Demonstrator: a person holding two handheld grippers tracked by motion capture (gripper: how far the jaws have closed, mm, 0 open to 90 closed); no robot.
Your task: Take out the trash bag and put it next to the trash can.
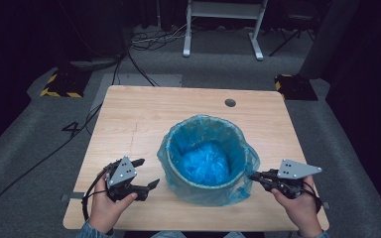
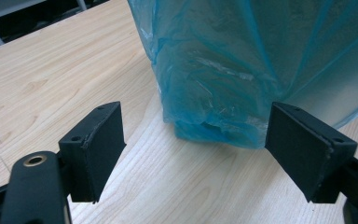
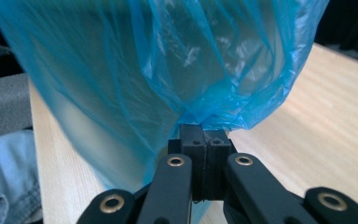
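Standing near the middle of the wooden bench [image 1: 129,119], a bin [image 1: 206,191] is seen lined with a blue bag [image 1: 206,158] draped over its rim. The bag's hanging edge is pinched by the clenched right tongs [image 1: 254,175]. The left tongs [image 1: 146,173] are held released, spread wide just beside the bin's base, touching nothing.

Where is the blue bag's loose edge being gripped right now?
In the high view, the right gripper pinches the blue bag low on the bin's right side, near the table's front edge.
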